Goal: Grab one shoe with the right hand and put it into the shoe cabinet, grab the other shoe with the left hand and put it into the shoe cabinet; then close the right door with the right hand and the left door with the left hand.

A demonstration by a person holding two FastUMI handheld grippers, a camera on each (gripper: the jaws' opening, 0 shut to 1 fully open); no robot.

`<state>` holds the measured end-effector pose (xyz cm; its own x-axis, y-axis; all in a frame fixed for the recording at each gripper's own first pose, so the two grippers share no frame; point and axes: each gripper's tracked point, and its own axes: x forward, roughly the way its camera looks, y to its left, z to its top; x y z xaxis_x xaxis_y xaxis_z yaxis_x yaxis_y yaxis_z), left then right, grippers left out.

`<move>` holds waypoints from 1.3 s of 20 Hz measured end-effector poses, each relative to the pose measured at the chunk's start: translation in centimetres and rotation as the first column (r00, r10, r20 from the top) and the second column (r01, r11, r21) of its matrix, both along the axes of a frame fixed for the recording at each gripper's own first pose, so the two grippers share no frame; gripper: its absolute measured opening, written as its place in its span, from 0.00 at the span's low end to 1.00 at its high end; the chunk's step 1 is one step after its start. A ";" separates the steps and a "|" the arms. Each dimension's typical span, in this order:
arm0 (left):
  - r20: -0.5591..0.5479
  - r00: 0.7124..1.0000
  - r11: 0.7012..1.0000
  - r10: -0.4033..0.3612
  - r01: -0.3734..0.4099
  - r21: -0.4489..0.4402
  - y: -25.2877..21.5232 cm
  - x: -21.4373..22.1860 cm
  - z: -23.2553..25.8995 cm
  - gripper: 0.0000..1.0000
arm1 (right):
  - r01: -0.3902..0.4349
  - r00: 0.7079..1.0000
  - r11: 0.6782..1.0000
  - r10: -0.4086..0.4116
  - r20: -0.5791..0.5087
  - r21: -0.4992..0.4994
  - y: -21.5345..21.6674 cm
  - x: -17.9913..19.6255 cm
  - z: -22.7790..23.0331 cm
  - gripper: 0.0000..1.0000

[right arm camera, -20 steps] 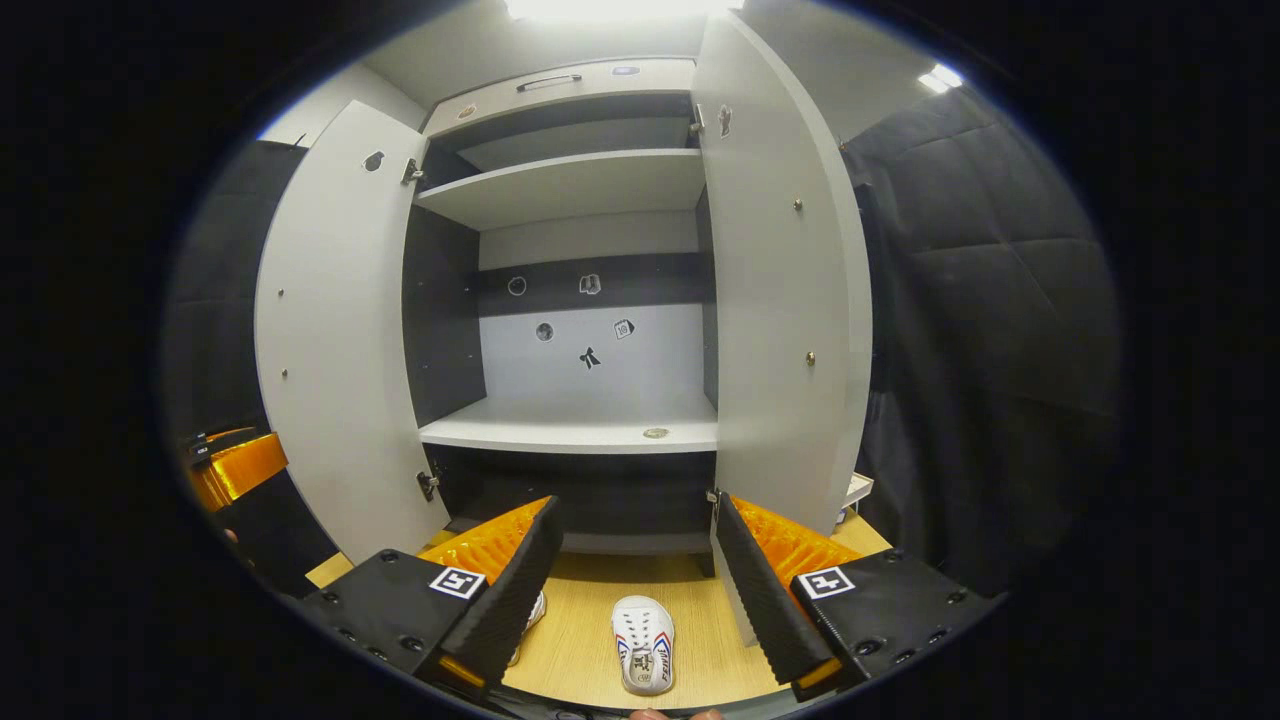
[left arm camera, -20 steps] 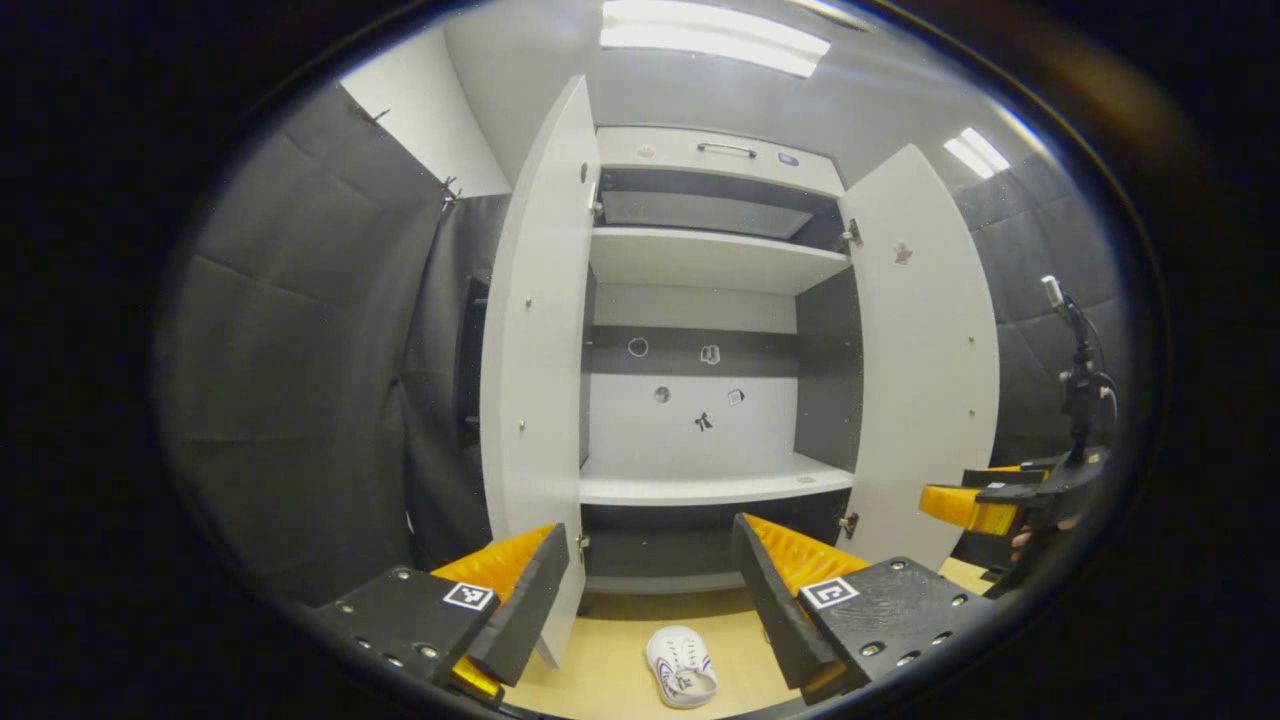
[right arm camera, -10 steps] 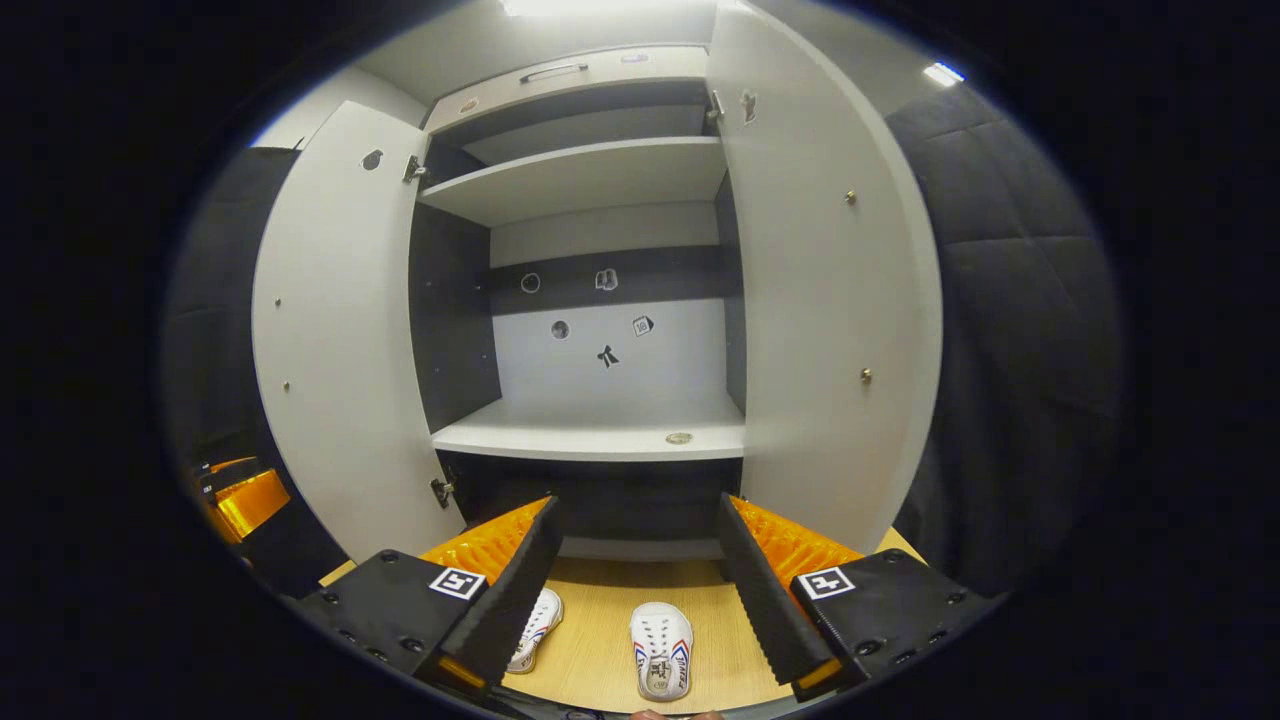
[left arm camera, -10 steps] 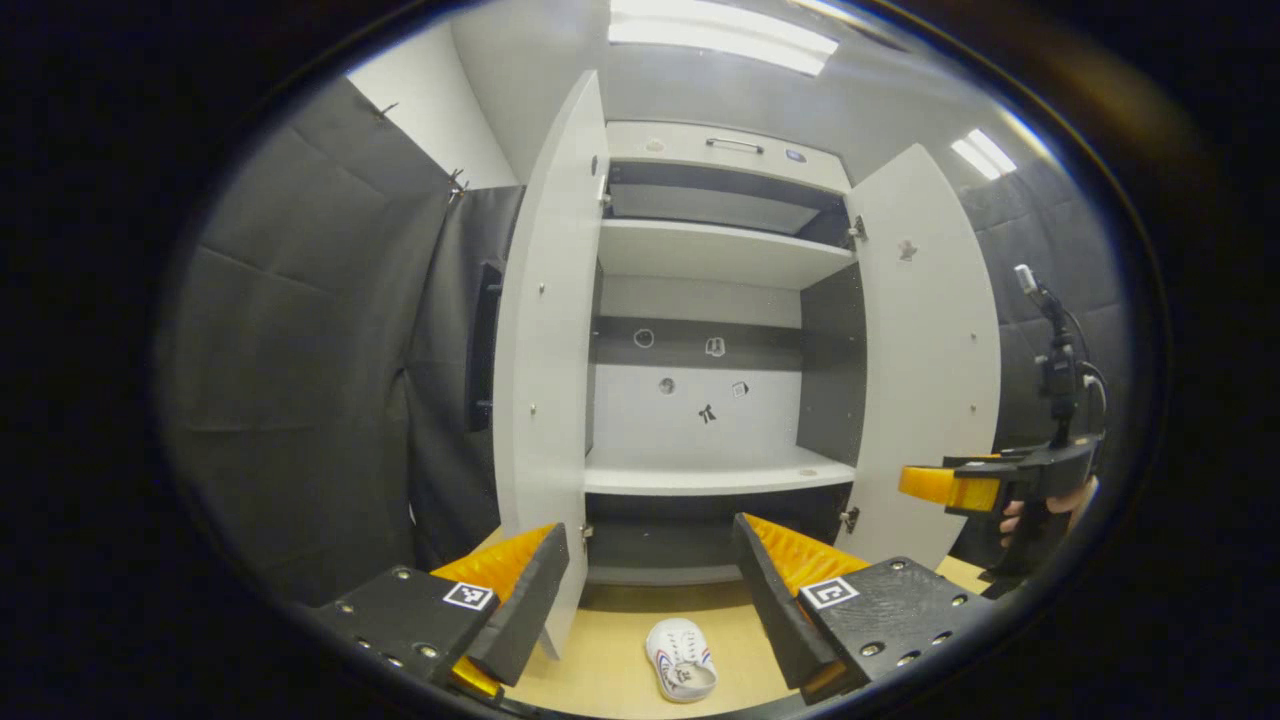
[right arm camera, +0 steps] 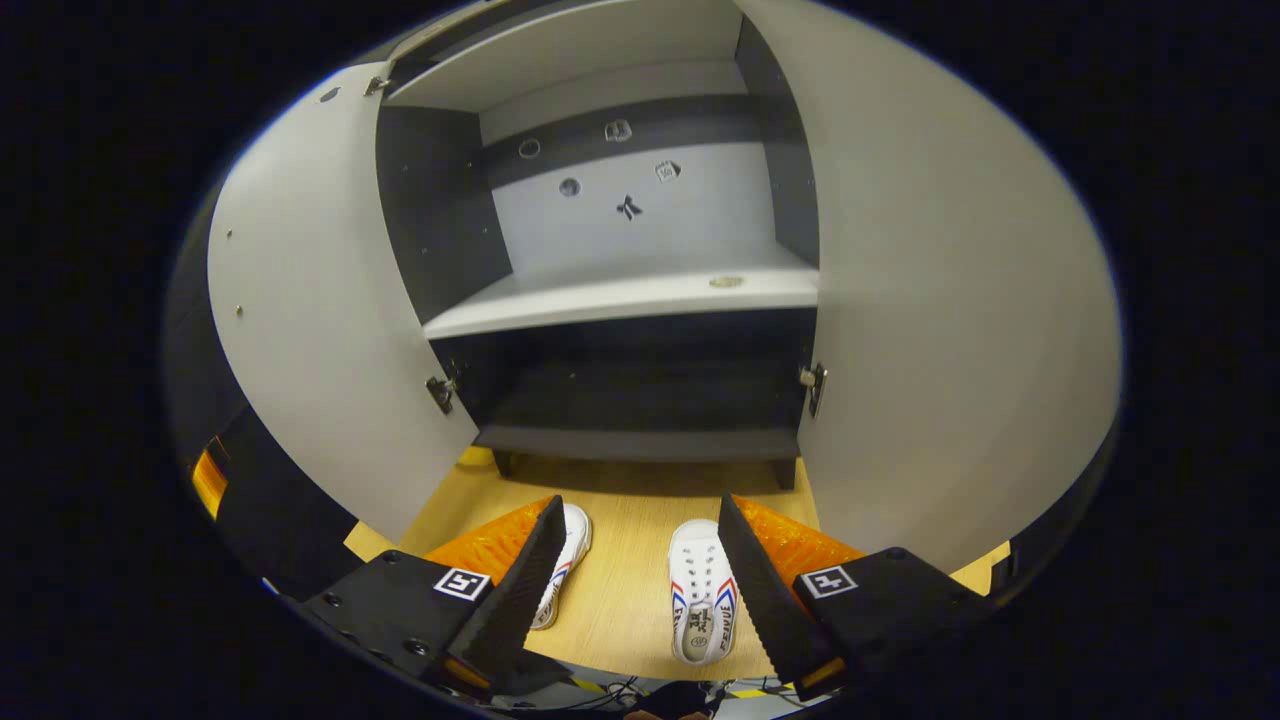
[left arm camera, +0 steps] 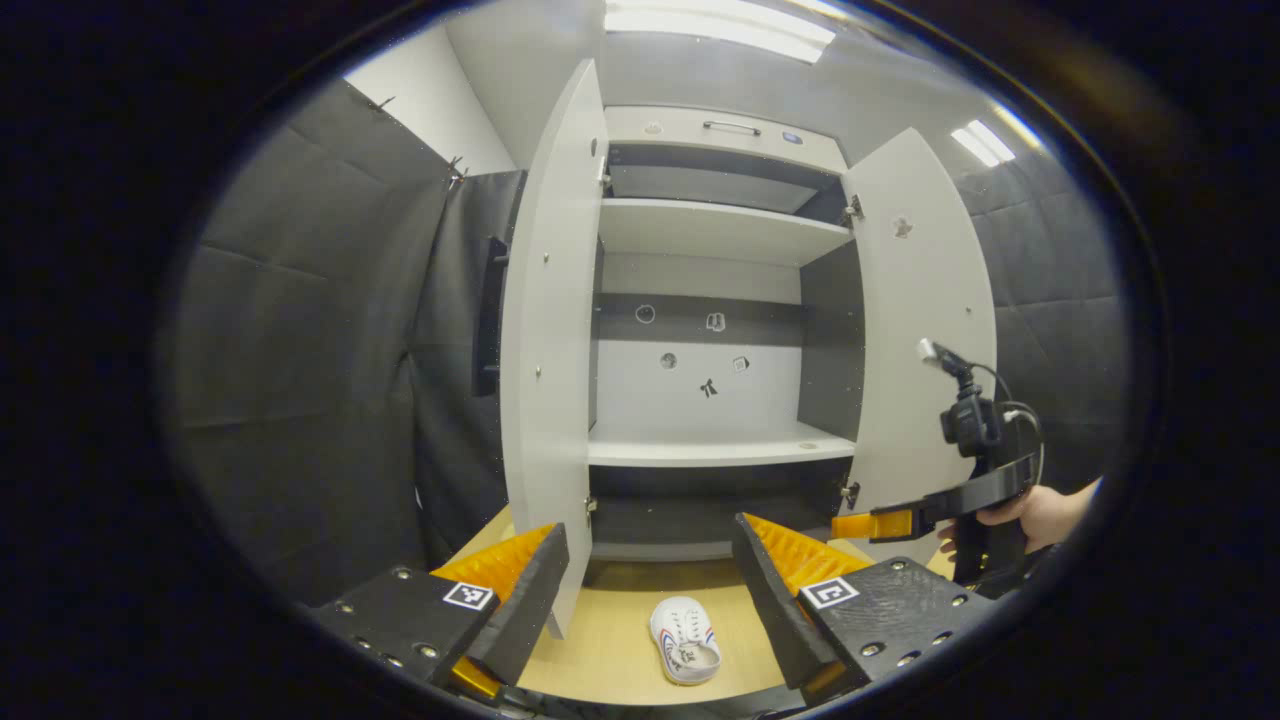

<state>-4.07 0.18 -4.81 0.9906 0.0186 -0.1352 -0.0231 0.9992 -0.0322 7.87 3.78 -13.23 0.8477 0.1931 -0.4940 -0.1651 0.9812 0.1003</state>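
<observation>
Two white shoes with red and blue stripes lie on the wooden floor before the open shoe cabinet [right arm camera: 640, 300]. In the right gripper view the right shoe [right arm camera: 700, 590] lies just left of my right finger, and the left shoe [right arm camera: 565, 555] peeks out beside my left finger. My right gripper [right arm camera: 635, 590] hangs open above them, tilted down. In the left gripper view one shoe [left arm camera: 685, 640] lies between the open fingers of my left gripper [left arm camera: 650, 590]. The right gripper [left arm camera: 880, 522] appears there at the right, held by a hand [left arm camera: 1035, 510]. Both cabinet doors [left arm camera: 545, 350] [left arm camera: 920, 330] stand open.
The cabinet holds pale shelves [left arm camera: 715, 450], bare apart from a small round mark, with stickers on the back wall. Its dark bottom compartment [right arm camera: 640, 400] sits just above the floor. Black padded cloth [left arm camera: 300, 350] lines the booth on both sides. The wooden floor [right arm camera: 620, 600] extends in front.
My right gripper has moved forward and tipped down toward the two shoes, which now look larger and closer. The left gripper has barely shifted; both stay open.
</observation>
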 end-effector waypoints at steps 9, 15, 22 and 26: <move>-0.079 0.997 1.000 -0.005 0.002 -0.027 -0.8 -0.8 -3.0 0.95 | -0.051 0.985 0.993 0.031 -0.172 -0.110 0.0 2.6 -13.9 0.95; -0.123 0.992 0.999 0.019 -0.025 -0.047 -0.5 -1.4 -4.6 1.00 | -0.011 0.964 0.992 -0.023 -0.266 -0.127 -0.5 3.5 -19.6 0.97; -0.125 0.991 0.997 0.040 -0.047 -0.053 -0.1 -1.5 -4.3 0.94 | -0.085 0.966 0.928 -0.012 -0.257 -0.363 -1.1 3.7 -22.6 0.81; -0.091 0.995 0.997 0.047 -0.053 -0.062 -0.3 -1.4 -3.0 0.95 | -0.032 0.967 0.915 -0.073 -0.245 -0.401 -2.1 3.9 -22.5 0.32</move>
<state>-5.45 -0.09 -7.85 0.9726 0.0564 -0.2257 -0.0790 0.9926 -0.0923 11.79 1.73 -35.71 0.6876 -0.0809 -0.7215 -0.1658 0.9500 -0.2646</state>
